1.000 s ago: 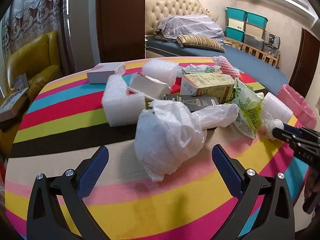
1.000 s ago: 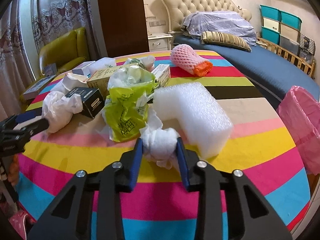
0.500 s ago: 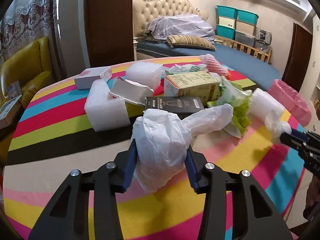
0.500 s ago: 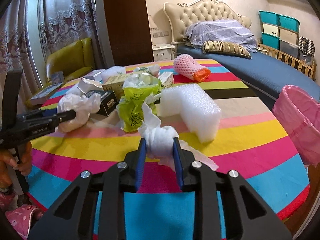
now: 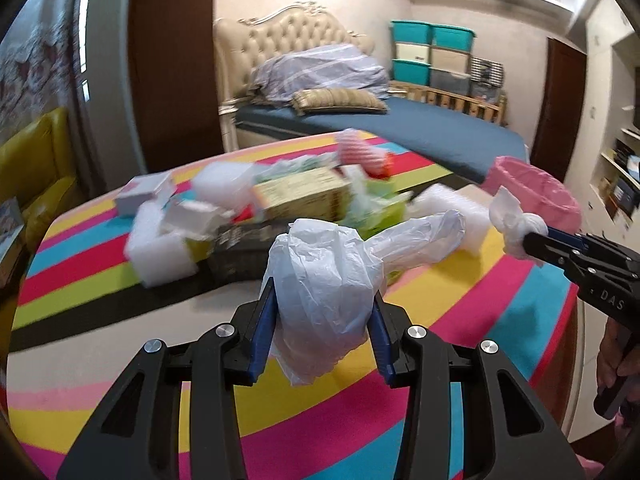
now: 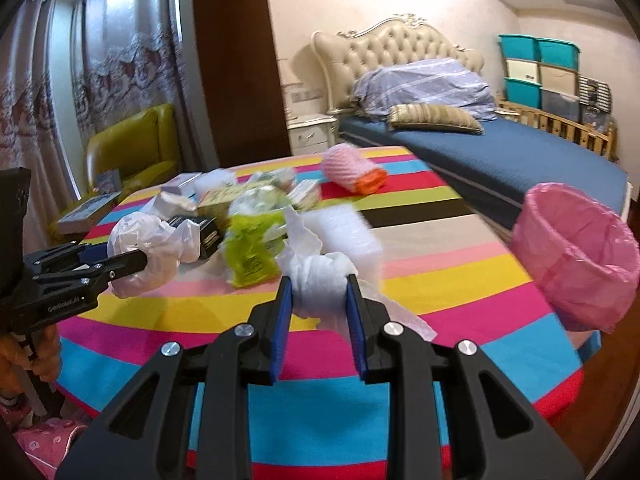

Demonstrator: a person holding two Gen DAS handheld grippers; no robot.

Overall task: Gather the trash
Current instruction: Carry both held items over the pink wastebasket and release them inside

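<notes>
My left gripper [image 5: 322, 296] is shut on a crumpled white plastic bag [image 5: 324, 280] and holds it above the striped round table [image 5: 120, 340]. My right gripper [image 6: 318, 286] is shut on a white paper wad [image 6: 320, 284], also lifted off the table. The right gripper with its wad shows in the left wrist view [image 5: 520, 234], near the pink-lined trash bin [image 5: 536, 192]. In the right wrist view the bin [image 6: 576, 256] stands to the right at the table's edge, and the left gripper [image 6: 140, 260] with the bag is at the left.
A trash pile lies mid-table: a green bag [image 6: 252, 248], a white foam block [image 6: 344, 236], a black box [image 6: 204, 232], a yellow carton [image 5: 304, 200], a pink foam net [image 6: 352, 170]. A bed [image 6: 500, 152] stands behind, a yellow armchair [image 6: 136, 152] at the left.
My left gripper has closed on the white plastic bag and lifted it. My right gripper has raised the paper wad off the table and carried it rightward, toward the pink bin.
</notes>
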